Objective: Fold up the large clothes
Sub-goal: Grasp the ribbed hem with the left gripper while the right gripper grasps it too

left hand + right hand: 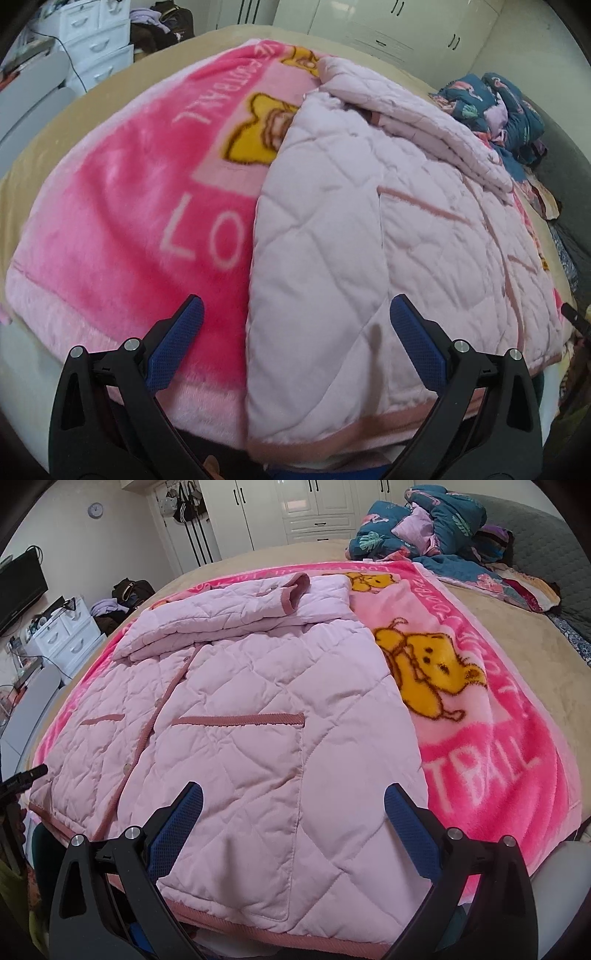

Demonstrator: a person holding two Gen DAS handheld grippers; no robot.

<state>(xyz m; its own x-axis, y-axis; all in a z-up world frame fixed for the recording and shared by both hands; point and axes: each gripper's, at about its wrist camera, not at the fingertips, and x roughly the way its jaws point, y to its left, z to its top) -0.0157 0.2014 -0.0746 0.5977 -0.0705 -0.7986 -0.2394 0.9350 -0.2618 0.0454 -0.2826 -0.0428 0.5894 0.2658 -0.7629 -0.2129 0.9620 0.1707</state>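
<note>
left gripper [295, 325]: jaws spread wide, nothing between them, poised above the near hem of the jacket [369, 240]. right gripper [293, 805]: likewise spread and empty, over the hem on the pocket side.

location: the pale pink quilted jacket lies front up on a bright pink blanket [480, 746], which covers the near part of the bed [535, 657]. the hem [295, 936] sits at the bed's near edge, slightly overhanging it in the right wrist view.

orientation: long axis runs from the near edge toward the far edge of the bed, hem nearest, collar end farthest. the button placket [147, 731] runs along that axis; a patch pocket [240, 775] lies beside it.

progress, judged: one sleeve [221, 609] is laid across the upper chest, its cuff [295, 590] toward the blanket's right side. the other sleeve cannot be made out; whether it is tucked under is unclear. the body is not yet folded along its length. remaining work appears to be bringing the hem up toward the collar, then squaring the bundle.

far side: a heap of dark teal bedding [424, 524] lies near the bed's far right corner, well apart from the jacket.
</note>
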